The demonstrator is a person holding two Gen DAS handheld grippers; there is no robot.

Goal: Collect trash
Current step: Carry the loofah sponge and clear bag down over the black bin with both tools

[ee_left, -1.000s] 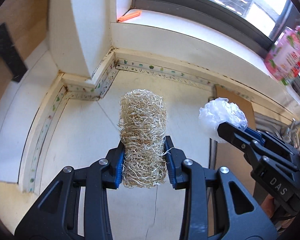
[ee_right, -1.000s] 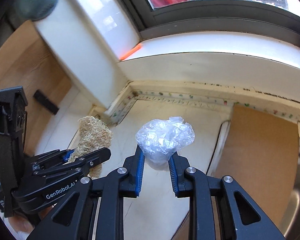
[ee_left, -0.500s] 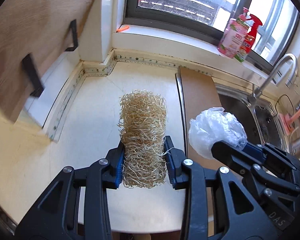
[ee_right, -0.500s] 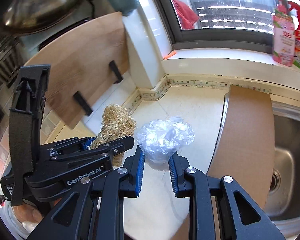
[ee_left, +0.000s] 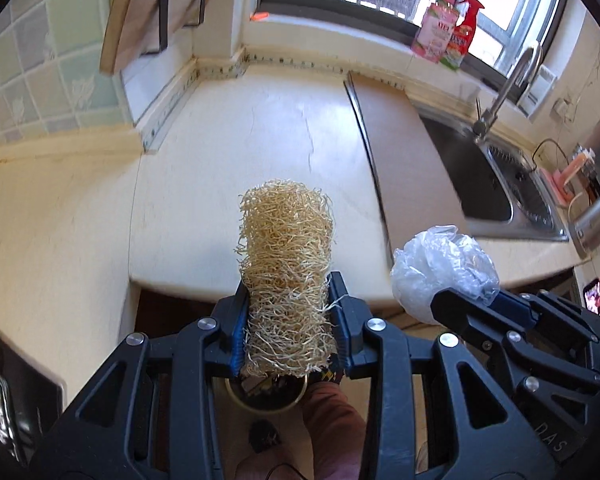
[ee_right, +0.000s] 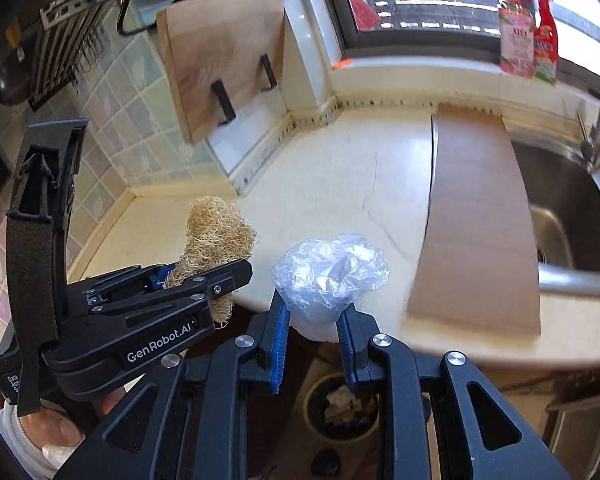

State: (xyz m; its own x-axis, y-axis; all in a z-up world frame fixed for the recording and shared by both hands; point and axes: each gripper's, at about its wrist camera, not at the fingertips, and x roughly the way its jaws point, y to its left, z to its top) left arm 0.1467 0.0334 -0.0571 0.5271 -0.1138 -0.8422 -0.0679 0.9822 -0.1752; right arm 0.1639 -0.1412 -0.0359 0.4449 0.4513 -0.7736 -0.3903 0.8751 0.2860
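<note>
My left gripper [ee_left: 288,322] is shut on a tan fibrous loofah scrubber [ee_left: 286,256], which stands upright between the blue pads. My right gripper [ee_right: 314,328] is shut on a crumpled clear plastic bag [ee_right: 330,276]. In the left wrist view the plastic bag [ee_left: 440,268] and right gripper [ee_left: 466,304] show at the right. The right wrist view has the loofah [ee_right: 216,240] and left gripper [ee_right: 204,276] at its left. Both grippers hang past the counter's front edge. A round bin [ee_right: 320,420] with scraps inside sits on the floor below; in the left wrist view the bin [ee_left: 266,396] lies partly hidden under the loofah.
A cream countertop [ee_left: 228,160] stretches ahead with a brown board [ee_right: 476,216] beside a steel sink [ee_right: 572,216] and tap [ee_left: 504,88]. Spray bottles [ee_right: 528,32] stand on the window sill. A wooden board [ee_right: 224,56] leans on the tiled wall. A hand [ee_left: 332,432] shows below.
Both grippers have drawn back from the counter's far corner to beyond its front edge, each keeping its item. The floor bin has come into view beneath them.
</note>
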